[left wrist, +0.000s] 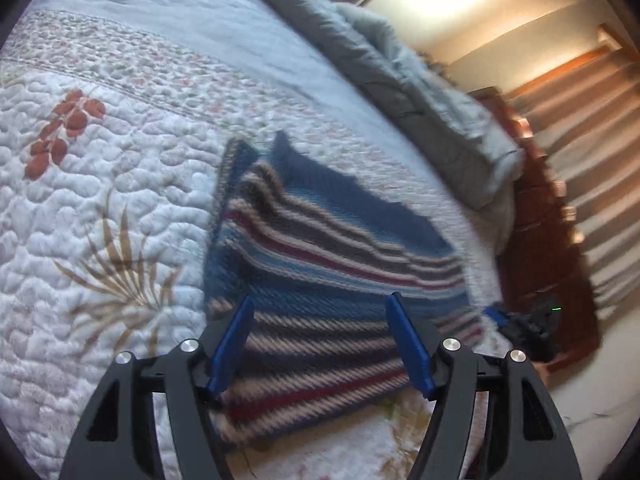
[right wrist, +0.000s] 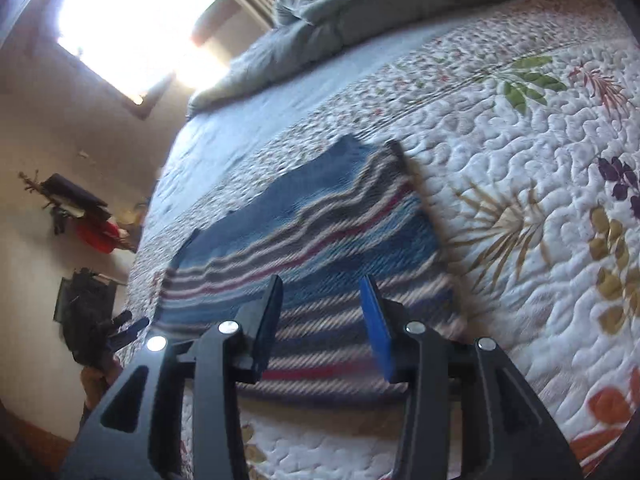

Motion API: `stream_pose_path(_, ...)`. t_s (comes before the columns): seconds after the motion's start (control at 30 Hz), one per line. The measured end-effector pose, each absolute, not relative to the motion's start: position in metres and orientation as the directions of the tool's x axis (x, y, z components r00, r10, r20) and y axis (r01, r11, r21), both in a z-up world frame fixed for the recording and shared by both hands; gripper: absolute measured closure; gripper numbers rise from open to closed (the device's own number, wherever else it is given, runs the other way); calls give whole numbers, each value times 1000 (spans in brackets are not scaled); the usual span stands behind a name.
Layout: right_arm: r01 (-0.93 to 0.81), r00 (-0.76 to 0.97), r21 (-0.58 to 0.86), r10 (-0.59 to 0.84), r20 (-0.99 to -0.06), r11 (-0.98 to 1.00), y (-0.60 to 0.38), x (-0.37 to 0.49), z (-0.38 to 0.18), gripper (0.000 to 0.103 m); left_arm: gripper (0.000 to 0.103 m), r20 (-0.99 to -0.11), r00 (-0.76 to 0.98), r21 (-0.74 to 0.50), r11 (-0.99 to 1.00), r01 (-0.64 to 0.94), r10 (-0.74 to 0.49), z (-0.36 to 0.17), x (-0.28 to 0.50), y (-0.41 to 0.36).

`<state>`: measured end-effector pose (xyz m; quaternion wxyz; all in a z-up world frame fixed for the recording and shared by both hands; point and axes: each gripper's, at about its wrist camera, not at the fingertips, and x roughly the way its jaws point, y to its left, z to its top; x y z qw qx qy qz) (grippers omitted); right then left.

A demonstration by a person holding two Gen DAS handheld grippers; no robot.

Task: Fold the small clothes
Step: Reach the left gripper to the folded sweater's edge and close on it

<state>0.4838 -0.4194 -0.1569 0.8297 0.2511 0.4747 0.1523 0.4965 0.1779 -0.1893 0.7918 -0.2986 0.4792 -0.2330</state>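
Striped knit sweater (left wrist: 320, 264) lies dead ahead, centre frame, stripes running crosswise; my left gripper (left wrist: 320, 316) and right gripper (right wrist: 322, 296) both hover wide, empty, equally near.

The knitted garment (left wrist: 320, 264) lies flat on the quilt (left wrist: 100, 208). The bundled duvet (left wrist: 420, 92) lies on the quilt behind the garment. Both grippers, left gripper (left wrist: 320, 312) and right gripper (right wrist: 322, 292), are positioned before the garment's near edge.

Striped knit garment (left wrist: 320, 272) (right wrist: 320, 232), blue with cream, grey and dark red bands. Lies flat, folded into a rough rectangle with layered edges showing on one side; plain blue section at far end. Motion-blurred.
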Motion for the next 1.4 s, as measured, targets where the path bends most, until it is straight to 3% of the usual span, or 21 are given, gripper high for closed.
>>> stream_pose_path(0.1,31,481,536,457,-748,844,-421,465,-181,65,34,-592,412,-716,687,125,-693,-188,465,180)
stream_pose_path(0.2,116,472,535,427,-771,837,-439,460,-209,93,35,-663,360,-670,735,104,-656,-210,444,174)
stream_pose_path(0.23,132,467,547,435,-770,827,-443,462,-213,94,39,-676,349,-666,741,89,-649,-220,444,175)
stream_pose_path(0.27,137,467,554,439,-767,821,-444,462,-212,92,43,-673,347,-677,733,67,-653,-228,445,179)
stream_pose_path(0.3,139,470,553,436,-767,822,-441,461,-207,80,43,-663,348,-693,719,49,-663,-233,447,183)
stream_pose_path(0.33,134,478,546,429,-766,827,-434,458,-197,61,44,-646,348,-717,696,29,-680,-236,448,188)
stream_pose_path(0.4,59,502,464,376,-779,884,-399,444,-167,43,41,-636,355,-724,689,34,-685,-225,447,190)
stream_pose_path(0.47,-81,501,296,296,-813,952,-342,428,-147,37,18,-634,384,-694,713,100,-671,-199,444,190)
stream_pose_path(0.53,-232,506,97,205,-838,968,-273,406,-140,20,7,-650,431,-639,757,136,-626,-174,445,195)
stream_pose_path(0.63,-418,561,-178,98,-822,891,-170,371,-148,19,4,-671,439,-625,774,98,-597,-162,467,217)
stream_pose_path(0.7,-484,588,-271,81,-805,832,-120,357,-156,19,4,-690,399,-646,763,37,-604,-170,491,232)
stream_pose_path(1.03,-605,645,-405,123,-754,685,-7,347,-181,21,4,-781,243,-593,806,6,-576,-220,555,219)
stream_pose_path(1.23,-615,644,-408,131,-754,675,9,360,-197,22,4,-784,190,-595,803,46,-592,-239,585,198)
stream_pose_path(1.4,-625,676,-489,108,-729,609,33,356,-211,22,4,-783,185,-595,802,53,-594,-246,606,190)
